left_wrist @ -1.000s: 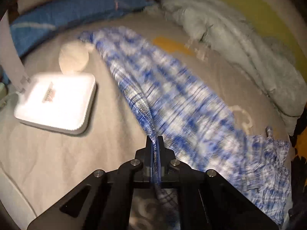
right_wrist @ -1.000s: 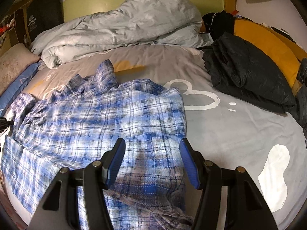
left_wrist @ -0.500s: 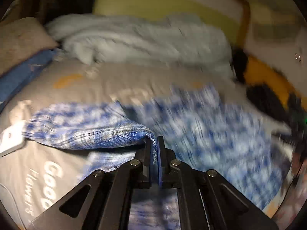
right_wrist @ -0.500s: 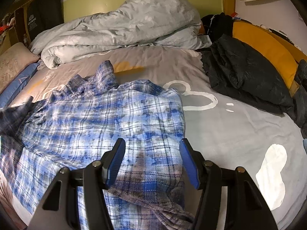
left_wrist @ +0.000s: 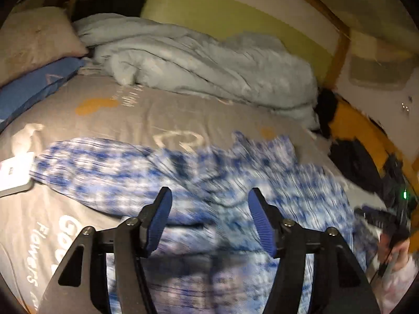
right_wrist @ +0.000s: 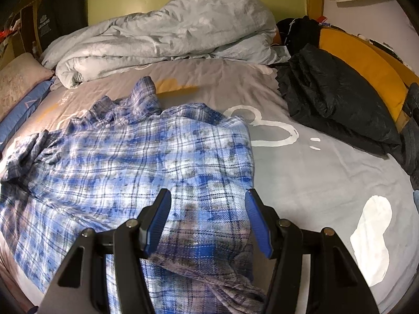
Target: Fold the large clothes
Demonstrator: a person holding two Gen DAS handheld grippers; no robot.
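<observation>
A blue and white plaid shirt lies spread on the grey bed sheet, its right side folded inward and its collar toward the headboard. It shows blurred in the left wrist view, with a sleeve lying across the body. My left gripper is open and empty just above the shirt. My right gripper is open and empty above the shirt's lower right part.
A crumpled pale duvet lies at the head of the bed. A black jacket lies at the right edge. Pillows are stacked at the left. A white flat box lies left of the shirt.
My left gripper carried the sleeve across over the shirt body, then opened and let it go. The right gripper has stayed still and open.
</observation>
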